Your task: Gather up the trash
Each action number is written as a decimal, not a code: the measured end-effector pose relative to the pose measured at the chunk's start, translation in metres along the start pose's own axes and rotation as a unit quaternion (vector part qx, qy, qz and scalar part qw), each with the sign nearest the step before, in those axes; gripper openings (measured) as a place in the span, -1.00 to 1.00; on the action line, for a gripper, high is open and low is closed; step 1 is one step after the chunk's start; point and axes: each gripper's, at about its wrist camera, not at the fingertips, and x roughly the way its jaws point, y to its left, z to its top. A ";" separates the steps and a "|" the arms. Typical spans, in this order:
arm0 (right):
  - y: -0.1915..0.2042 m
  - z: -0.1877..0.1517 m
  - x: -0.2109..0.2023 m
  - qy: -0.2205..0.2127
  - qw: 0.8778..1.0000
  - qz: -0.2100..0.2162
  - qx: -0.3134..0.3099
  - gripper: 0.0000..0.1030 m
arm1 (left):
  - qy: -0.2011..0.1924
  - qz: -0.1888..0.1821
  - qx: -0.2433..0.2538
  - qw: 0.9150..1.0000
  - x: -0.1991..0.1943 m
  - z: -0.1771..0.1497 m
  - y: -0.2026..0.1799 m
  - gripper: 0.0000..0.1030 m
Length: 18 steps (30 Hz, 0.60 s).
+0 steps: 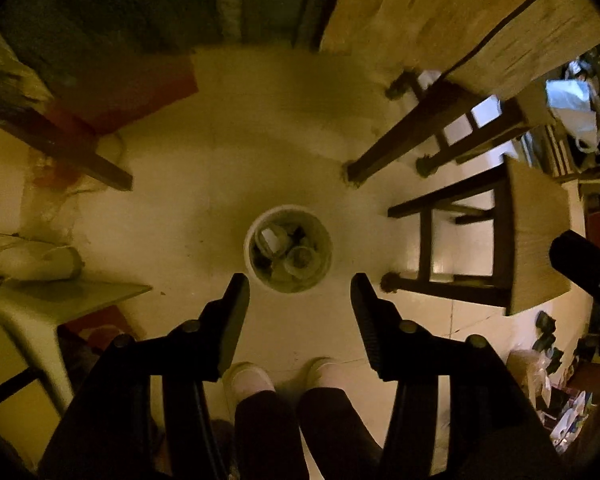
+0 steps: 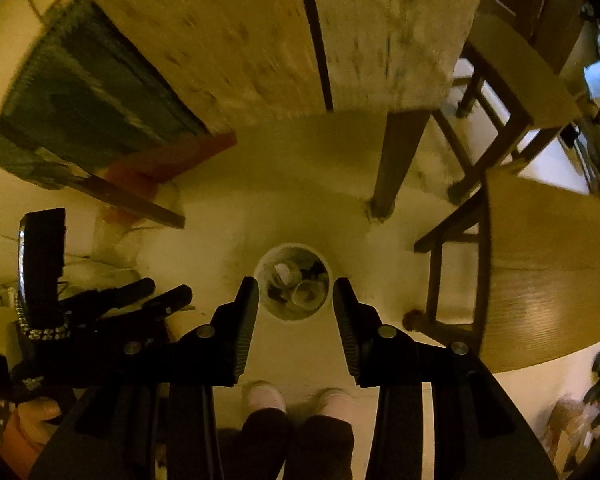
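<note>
A white round bin [image 1: 247, 248] stands on the pale floor, filled with clear plastic cups [image 1: 300, 258] and other scraps. My left gripper [image 1: 300, 280] hangs high above it, pointing down, open, with nothing between its fingers. In the right wrist view the same bin [image 2: 293, 247] shows straight below, the cups [image 2: 308, 292] lying inside it. My right gripper [image 2: 295, 282] is open and holds nothing. The left gripper [image 2: 160, 290] appears at the left of that view, beside the right one.
A wooden table [image 1: 440, 8] with dark legs [image 1: 384, 152] stands beyond the bin, and a wooden stool [image 1: 536, 240] is to its right. The person's white shoes [image 1: 248, 376] are just short of the bin. A red mat [image 1: 132, 92] lies far left, and clutter [image 1: 560, 400] sits at the right.
</note>
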 end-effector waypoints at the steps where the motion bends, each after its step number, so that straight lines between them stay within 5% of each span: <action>1: 0.003 0.001 -0.011 -0.005 1.000 0.002 -0.005 -0.31 | -0.008 0.002 0.000 1.000 -0.013 0.000 -0.002 0.00; 10: 0.035 -0.005 -0.144 -0.075 0.995 0.024 -0.058 -0.31 | -0.122 0.008 -0.003 0.992 -0.193 -0.026 -0.025 0.00; 18: 0.070 -0.040 -0.277 -0.188 0.977 0.040 -0.097 -0.31 | -0.252 -0.007 0.034 0.967 -0.347 -0.074 -0.047 0.00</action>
